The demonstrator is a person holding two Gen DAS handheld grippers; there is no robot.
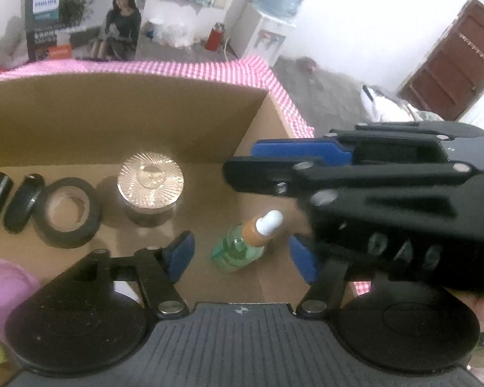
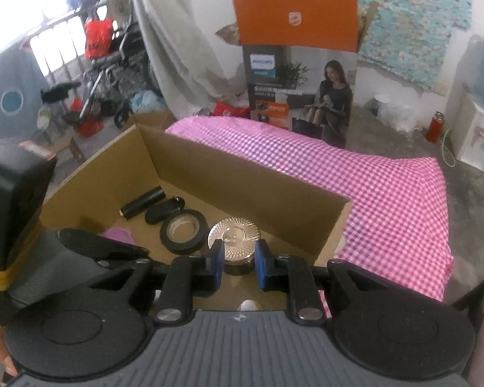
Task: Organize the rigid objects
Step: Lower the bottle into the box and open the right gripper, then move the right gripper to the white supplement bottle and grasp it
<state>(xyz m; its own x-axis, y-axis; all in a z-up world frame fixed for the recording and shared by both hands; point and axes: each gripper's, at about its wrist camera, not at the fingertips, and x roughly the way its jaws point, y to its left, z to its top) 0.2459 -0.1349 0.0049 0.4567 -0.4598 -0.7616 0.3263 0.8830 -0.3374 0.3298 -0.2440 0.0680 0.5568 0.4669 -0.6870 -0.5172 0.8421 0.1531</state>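
You have the green dropper bottle (image 1: 238,251) standing in the cardboard box (image 1: 113,113) beside the jar (image 1: 150,182), tape roll (image 1: 67,213) and dark pieces, your left hand-held gripper (image 1: 242,254) open around it, the right hand-held gripper (image 2: 239,262) nearly closed and empty; little seems left.

Cardboard box (image 1: 119,119): matt brown corrugated paperboard, smooth inner walls. Jar lid (image 1: 150,180) near box centre: shiny metal, radial ribbed pattern, strongly reflective. Tape roll (image 1: 68,212) at 9 o'clock of the lid: matt black outside, pale paper core. Dropper bottle (image 1: 242,248) at 5 o'clock of the lid: translucent green, glossy, with a smooth white bulb. Tablecloth (image 2: 387,200): woven pink-and-white gingham cloth. Left hand-held gripper (image 1: 242,254): matt black plastic, blue pads (image 1: 179,254).
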